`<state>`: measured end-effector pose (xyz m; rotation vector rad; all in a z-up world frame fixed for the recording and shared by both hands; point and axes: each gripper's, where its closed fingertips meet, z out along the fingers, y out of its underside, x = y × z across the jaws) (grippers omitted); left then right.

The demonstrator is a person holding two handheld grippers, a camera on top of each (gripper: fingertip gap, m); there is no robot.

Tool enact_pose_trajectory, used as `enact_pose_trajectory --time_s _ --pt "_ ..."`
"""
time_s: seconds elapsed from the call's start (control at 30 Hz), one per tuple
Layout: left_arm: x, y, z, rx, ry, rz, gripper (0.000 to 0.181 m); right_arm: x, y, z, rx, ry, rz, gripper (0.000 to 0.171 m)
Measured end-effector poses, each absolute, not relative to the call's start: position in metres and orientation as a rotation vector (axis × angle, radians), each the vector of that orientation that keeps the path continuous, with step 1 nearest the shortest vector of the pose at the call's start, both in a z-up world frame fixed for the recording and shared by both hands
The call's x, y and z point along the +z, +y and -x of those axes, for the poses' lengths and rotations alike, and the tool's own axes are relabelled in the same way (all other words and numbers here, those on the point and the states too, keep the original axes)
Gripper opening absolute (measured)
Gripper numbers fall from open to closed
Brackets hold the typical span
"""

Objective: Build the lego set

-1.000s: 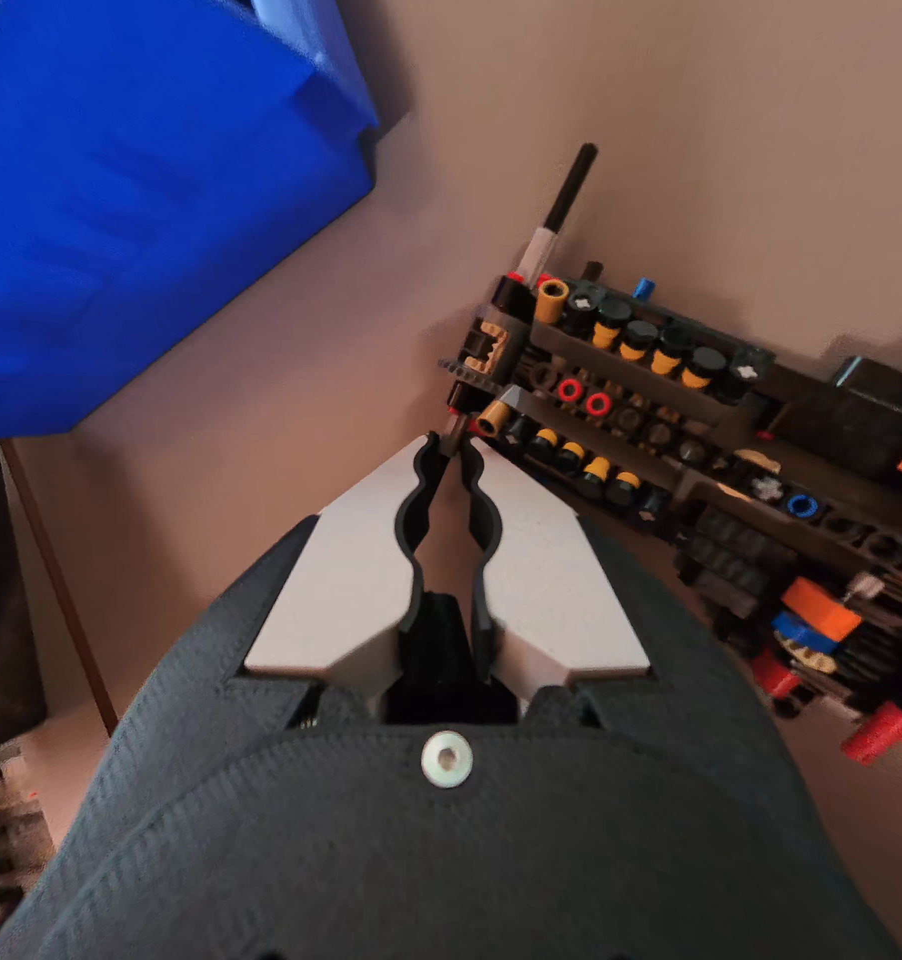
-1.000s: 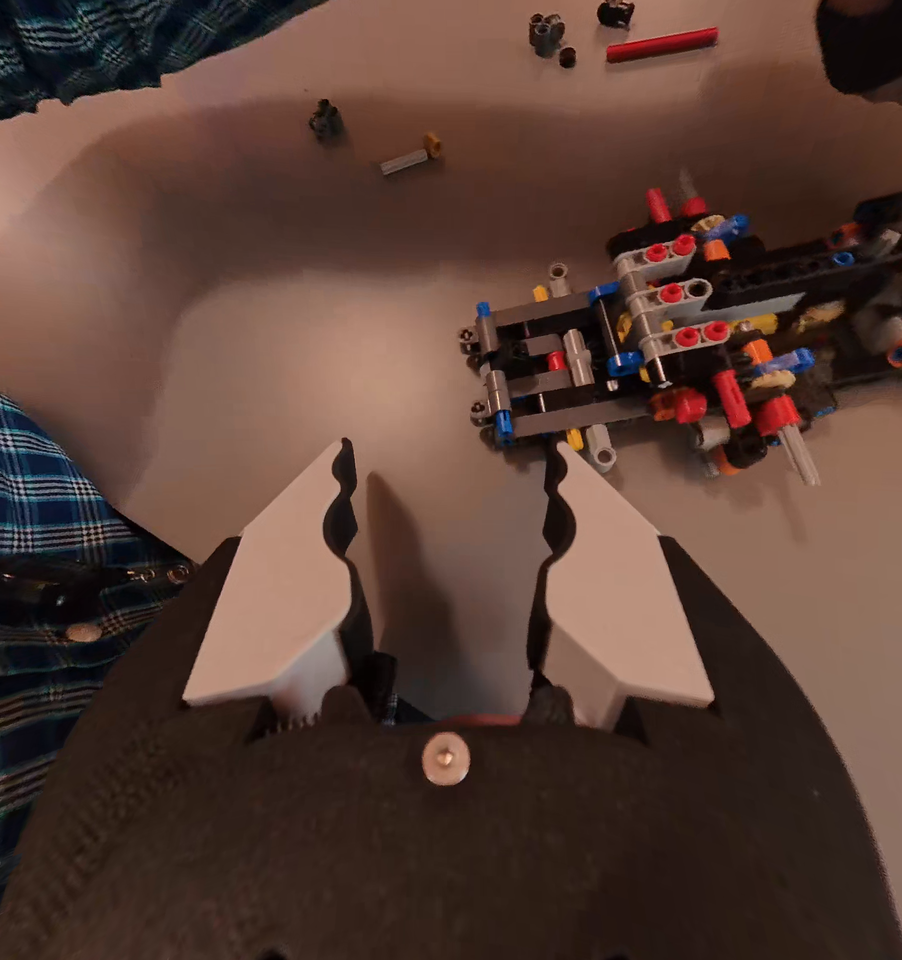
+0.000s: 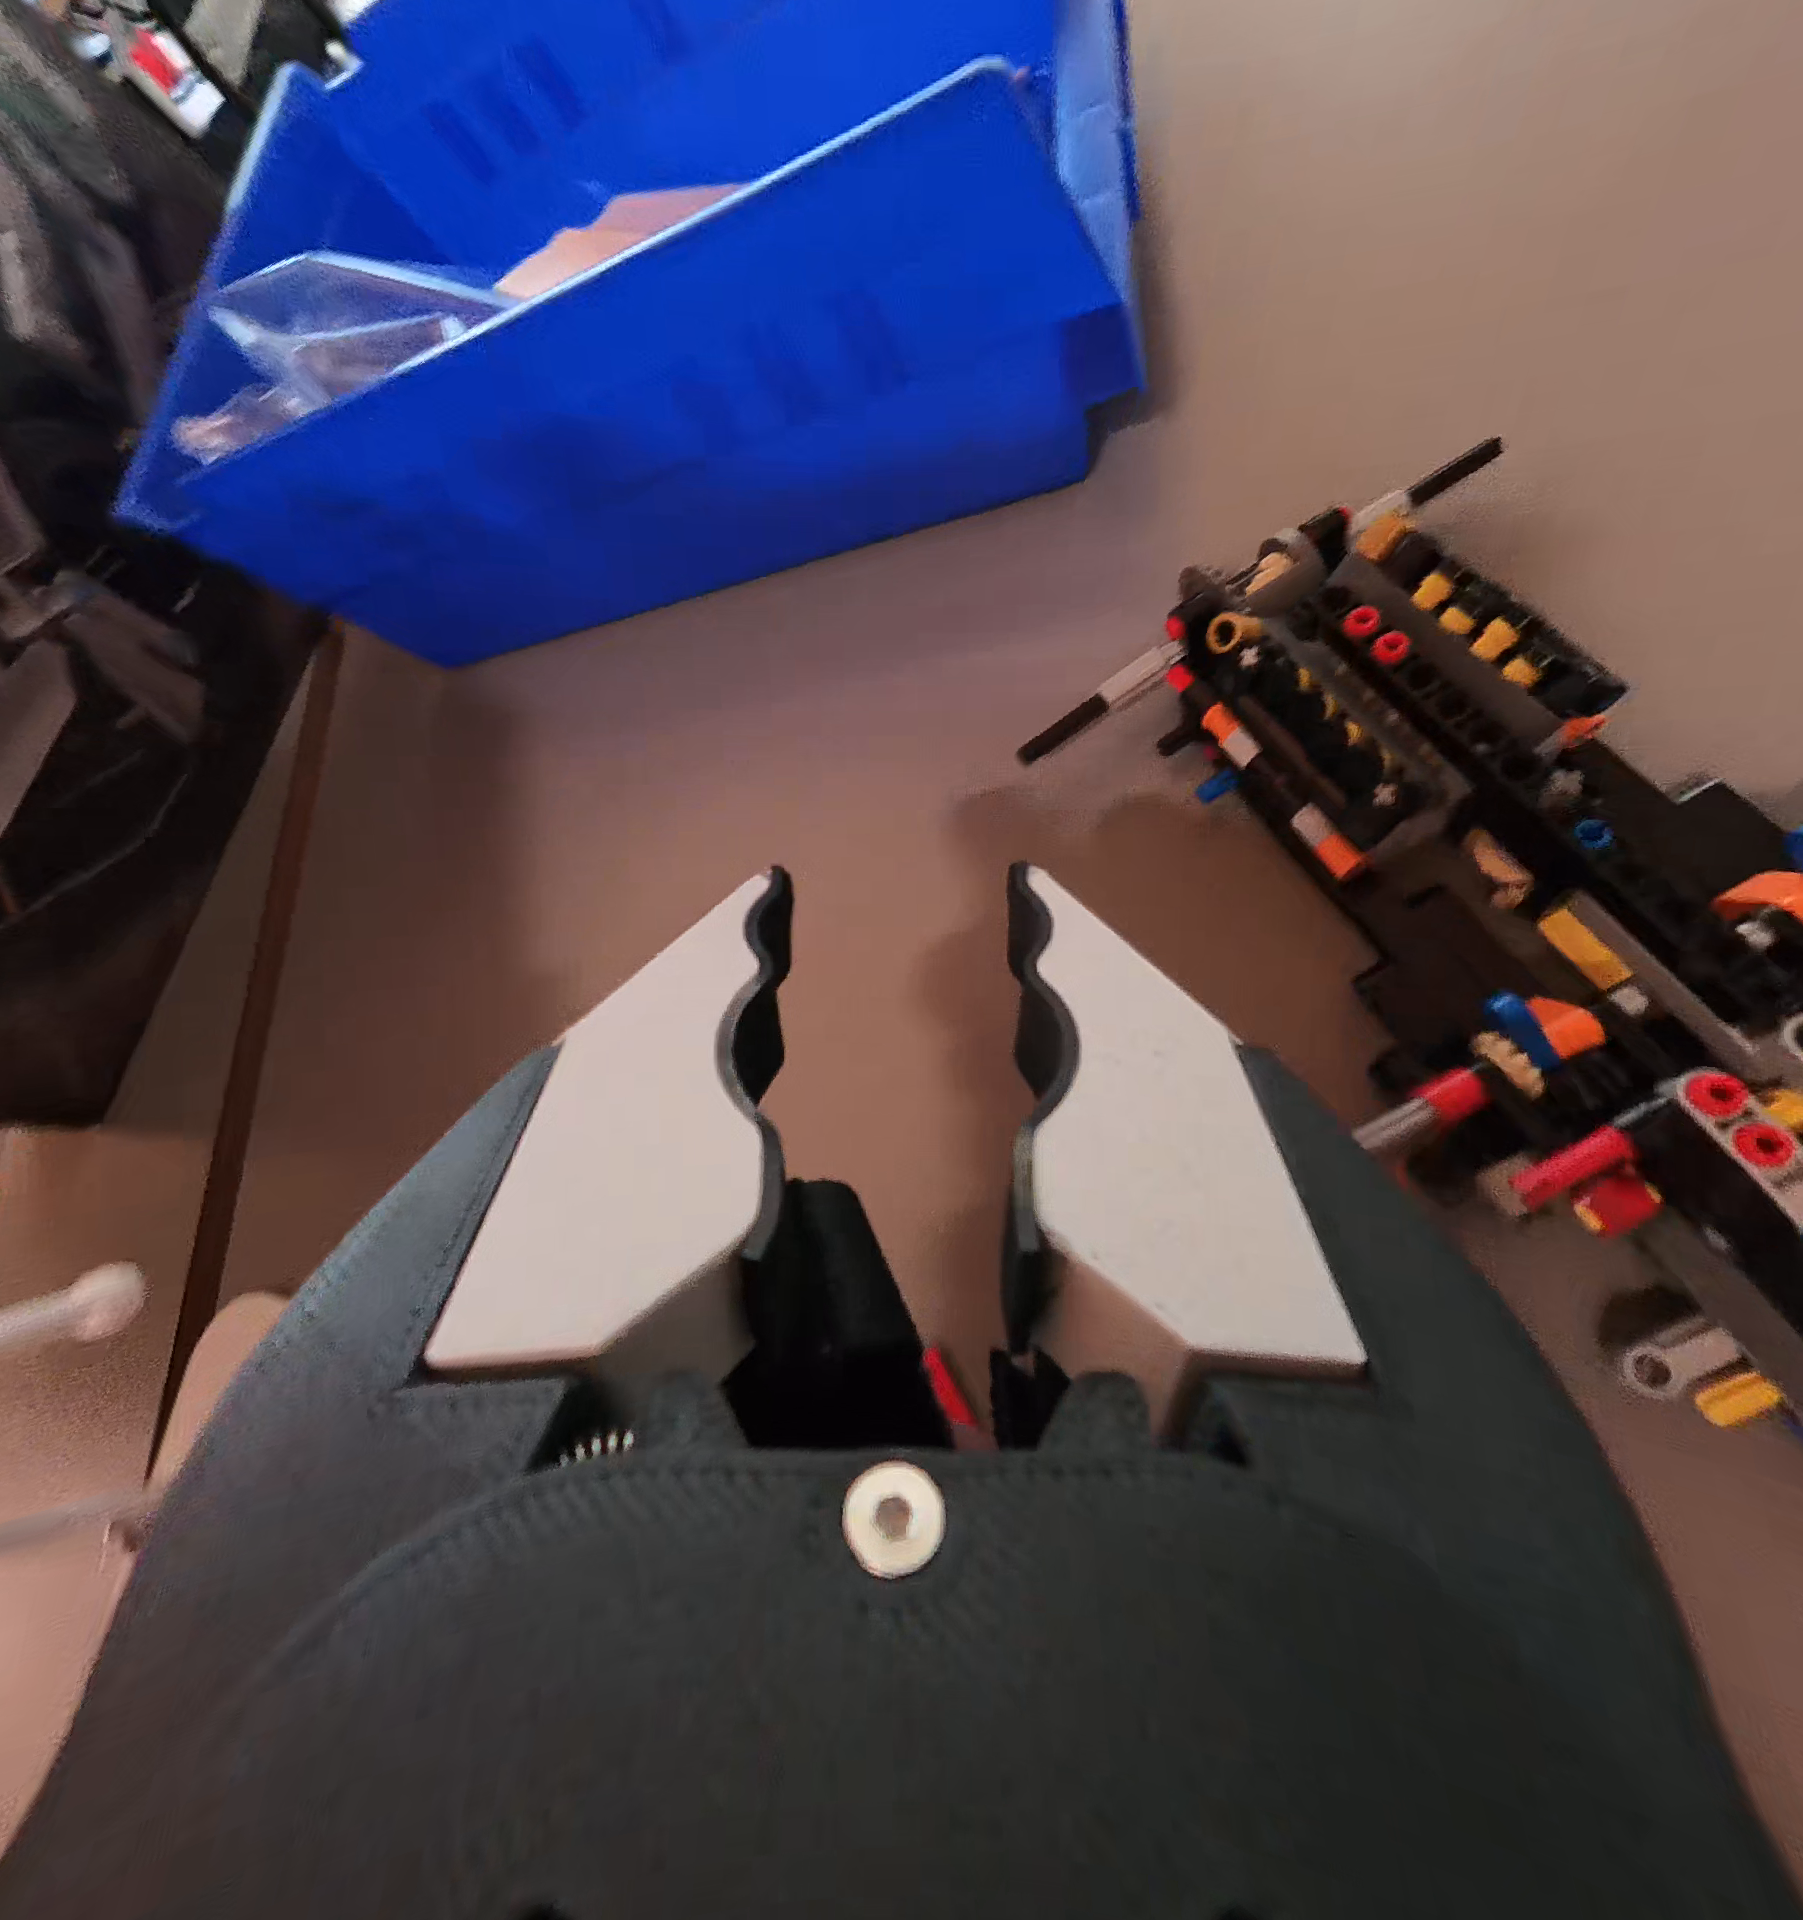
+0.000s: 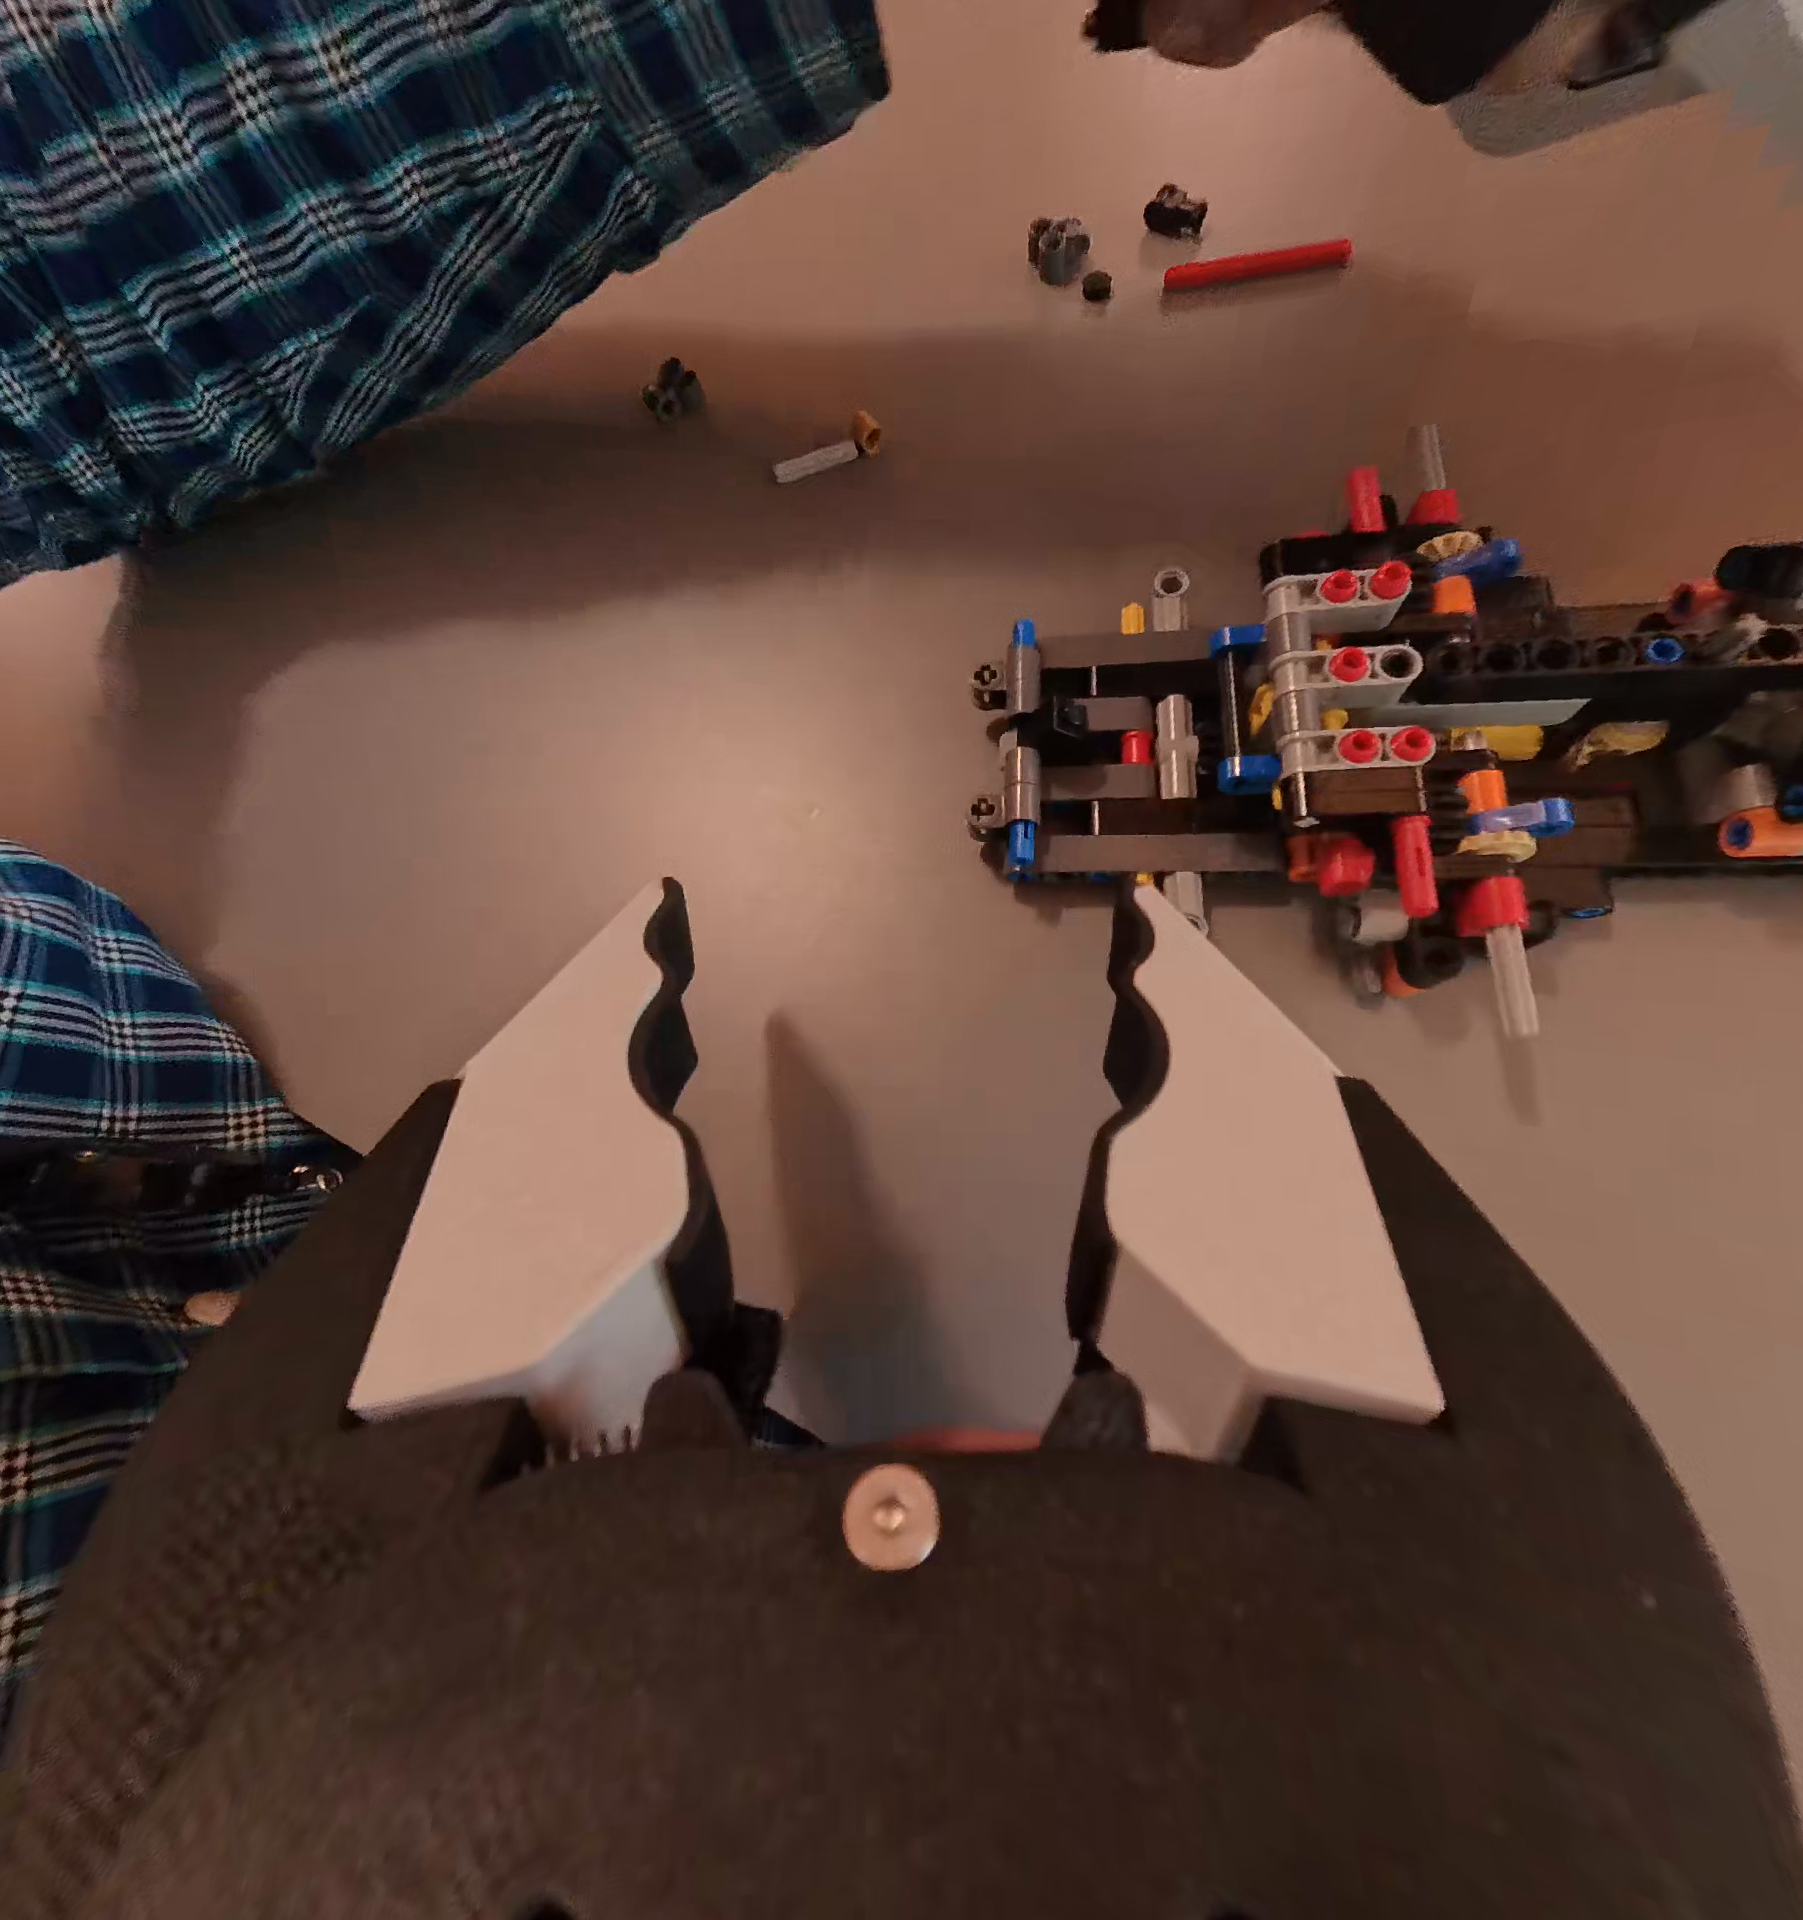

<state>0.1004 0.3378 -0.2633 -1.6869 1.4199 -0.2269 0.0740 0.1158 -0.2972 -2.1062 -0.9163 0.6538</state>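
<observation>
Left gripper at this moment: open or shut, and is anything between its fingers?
Open. In the left wrist view the left gripper shows bare table in the wide gap between its tips, nothing held; the lego build lies apart, to its right.

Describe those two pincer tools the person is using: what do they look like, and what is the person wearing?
Both look alike. The left gripper and the right gripper each have two pale grey wedge-shaped fingers with wavy black inner edges. These sit in a broad black body with a ribbed, printed-looking texture and one silver screw at its centre. No cables show. The person wears a blue, teal and white plaid shirt.
</observation>
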Motion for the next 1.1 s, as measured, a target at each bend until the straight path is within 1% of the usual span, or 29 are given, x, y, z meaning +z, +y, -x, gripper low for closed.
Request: enact_pose_trajectory --time_s 0.03,0.27,0.37,0.47,0.53,1.1 --pt "-0.263 0.338 -0.093 -0.227 1.391 1.696 0.042 -0.294 0.116 -0.075 0.653 -0.905 2.087 0.079" --pt "-0.258 0.345 -0.043 -0.242 1.147 1.710 0.050 -0.274 0.135 -0.099 0.554 -0.734 2.000 0.077" --pt "-0.248 0.364 -0.019 -0.109 1.031 1.575 0.048 -0.275 0.142 -0.113 0.479 -0.658 1.986 0.077" --pt "-0.252 0.379 -0.002 -0.103 0.953 1.579 0.048 -0.277 0.149 -0.120 0.457 -0.590 1.949 0.077" --pt "-0.247 0.384 0.003 -0.101 0.918 1.571 0.051 -0.281 0.152 -0.122 0.461 -0.570 1.947 0.078" --pt "-0.247 0.385 0.003 -0.029 0.923 1.539 0.049 -0.285 0.160 -0.149 0.296 -0.578 1.923 0.072"
